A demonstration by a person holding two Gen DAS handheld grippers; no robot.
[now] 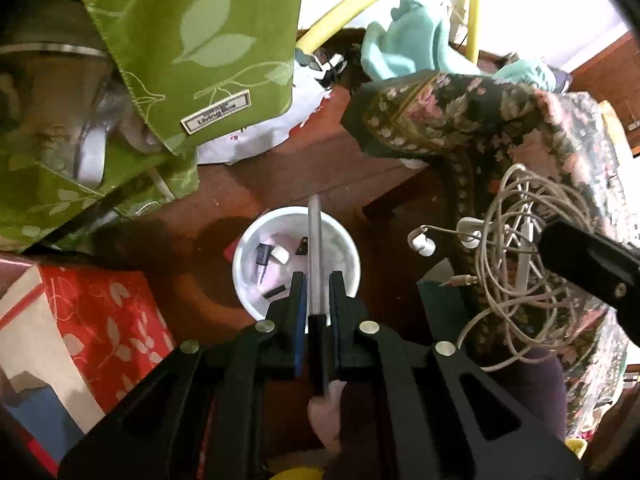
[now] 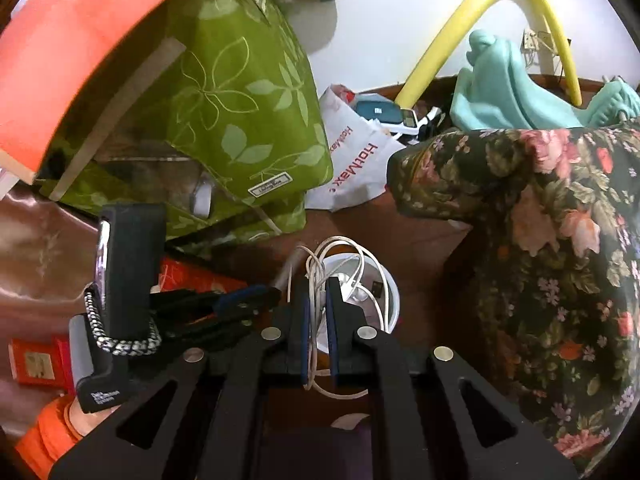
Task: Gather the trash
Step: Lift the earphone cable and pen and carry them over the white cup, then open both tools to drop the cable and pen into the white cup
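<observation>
The left gripper (image 1: 318, 280) is pointing steeply down over a white cup (image 1: 297, 262) standing on the brown floor (image 1: 280, 176). Its fingers (image 1: 298, 292) are pinching a grey pen (image 1: 316, 256), nearly pressed together on the shaft; the pen's far end is reaching across the cup's mouth past the far rim. Small scraps (image 1: 269, 258) are lying inside the cup, dark and white pieces on a pale bottom.

The right gripper (image 2: 318, 284) is also hanging over the cup (image 2: 390, 300), just beside the left one (image 2: 256, 300). Its fingers (image 2: 332, 300) are pinching a tangle of white earphone cable (image 2: 340, 272), with loops spilling over the cup and a strand trailing back between the fingers. In the left view the same cable (image 1: 508, 248) is dangling to the right of the cup, its earbuds (image 1: 422, 242) hanging free.

A green leaf-print bag (image 1: 192, 48) is sitting to the cup's upper left, a red patterned box (image 1: 100, 320) to its lower left, and a floral cloth (image 2: 540, 208) is draping on the right. A white plastic bag (image 2: 356, 164) is lying beyond, near a yellow tube (image 2: 480, 24).
</observation>
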